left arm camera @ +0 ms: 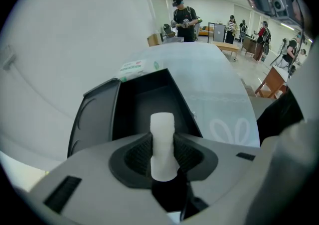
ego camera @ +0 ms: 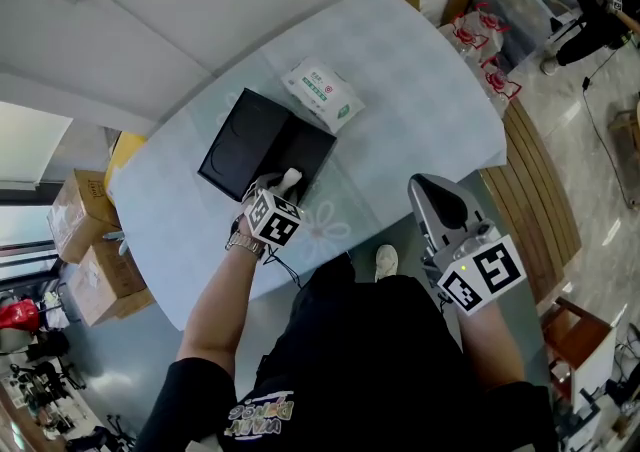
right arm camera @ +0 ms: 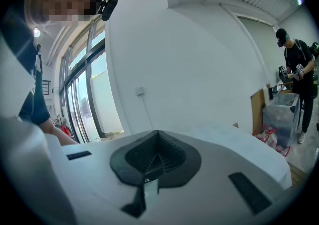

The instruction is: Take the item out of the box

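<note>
On the table (ego camera: 400, 70), as the head view has it, an open black box (ego camera: 262, 143) lies near the centre with a tissue pack (ego camera: 322, 92) just beside it at 1 o'clock. The left gripper (ego camera: 283, 188) comes in from 6 o'clock, pointing steeply down at the box's near edge, and a white item (ego camera: 290, 178) shows at its tip. The right gripper (ego camera: 432, 192) hangs off the table at 4 o'clock, well apart from the box, with a wooden bench (ego camera: 545, 190) beyond it at 3 o'clock. Cardboard boxes (ego camera: 85, 240) stand on the floor at 9 o'clock. From the left gripper view, the left gripper (left arm camera: 163, 153) has its ribbed pads (left arm camera: 188, 153) pinching the item (left arm camera: 162, 124), a short white cylinder standing upright between them; the box (left arm camera: 142, 100) lies open behind it at 12 o'clock, and the pack (left arm camera: 133, 69) sits past the box at 11 o'clock. A person (left arm camera: 183, 19) stands far off at 12 o'clock. From the right gripper view, the right gripper (right arm camera: 157, 142) has its jaws pressed together on nothing, aimed roughly level at a white wall (right arm camera: 199, 69), with windows (right arm camera: 94, 94) at 9 o'clock and another person (right arm camera: 294, 69) at 3 o'clock.
</note>
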`<action>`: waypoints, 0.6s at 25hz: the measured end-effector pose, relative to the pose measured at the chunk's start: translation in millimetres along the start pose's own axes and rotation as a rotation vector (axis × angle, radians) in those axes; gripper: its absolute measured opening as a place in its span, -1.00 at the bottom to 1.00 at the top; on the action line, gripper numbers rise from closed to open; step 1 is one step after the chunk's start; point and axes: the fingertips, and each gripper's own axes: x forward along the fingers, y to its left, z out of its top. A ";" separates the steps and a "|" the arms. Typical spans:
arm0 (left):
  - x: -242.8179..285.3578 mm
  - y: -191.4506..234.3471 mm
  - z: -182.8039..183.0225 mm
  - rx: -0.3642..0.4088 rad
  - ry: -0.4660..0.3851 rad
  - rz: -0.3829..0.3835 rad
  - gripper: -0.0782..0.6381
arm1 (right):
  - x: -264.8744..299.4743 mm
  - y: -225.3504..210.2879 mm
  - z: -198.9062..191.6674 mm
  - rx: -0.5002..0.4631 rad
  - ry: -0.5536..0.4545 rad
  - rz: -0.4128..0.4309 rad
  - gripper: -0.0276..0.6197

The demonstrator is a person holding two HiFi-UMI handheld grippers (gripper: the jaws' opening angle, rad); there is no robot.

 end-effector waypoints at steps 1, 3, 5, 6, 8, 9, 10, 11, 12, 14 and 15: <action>-5.8 1.2 4.2 -0.007 -0.022 0.016 -0.42 | -0.7 1.1 0.7 -0.002 -0.002 0.007 -0.89; -19.9 2.3 13.0 -0.026 -0.073 0.046 -0.42 | -2.6 4.6 1.7 -0.004 -0.004 0.023 -0.89; -36.9 3.7 23.2 -0.061 -0.130 0.077 -0.42 | -4.0 8.4 2.5 -0.008 -0.004 0.042 -0.89; -46.0 4.5 29.1 -0.088 -0.161 0.089 -0.42 | -4.2 9.8 3.0 -0.012 -0.003 0.053 -0.89; -64.6 4.8 40.8 -0.155 -0.226 0.103 -0.42 | -4.7 12.2 3.5 -0.021 0.000 0.074 -0.89; -74.1 3.7 46.0 -0.195 -0.260 0.104 -0.42 | -5.5 13.6 3.5 -0.025 0.002 0.085 -0.89; -83.9 1.9 50.3 -0.237 -0.295 0.101 -0.42 | -6.5 15.3 3.6 -0.028 0.003 0.095 -0.89; -94.1 -0.3 54.7 -0.281 -0.334 0.095 -0.42 | -7.6 17.3 4.0 -0.033 0.004 0.106 -0.89; -105.4 -2.3 60.0 -0.322 -0.379 0.089 -0.42 | -8.5 19.4 4.8 -0.039 0.003 0.118 -0.89; -131.1 -6.9 71.5 -0.392 -0.482 0.079 -0.42 | -9.9 23.8 7.2 -0.055 0.003 0.146 -0.89; -144.8 -9.8 76.4 -0.415 -0.534 0.078 -0.42 | -10.8 26.4 8.7 -0.064 0.002 0.161 -0.89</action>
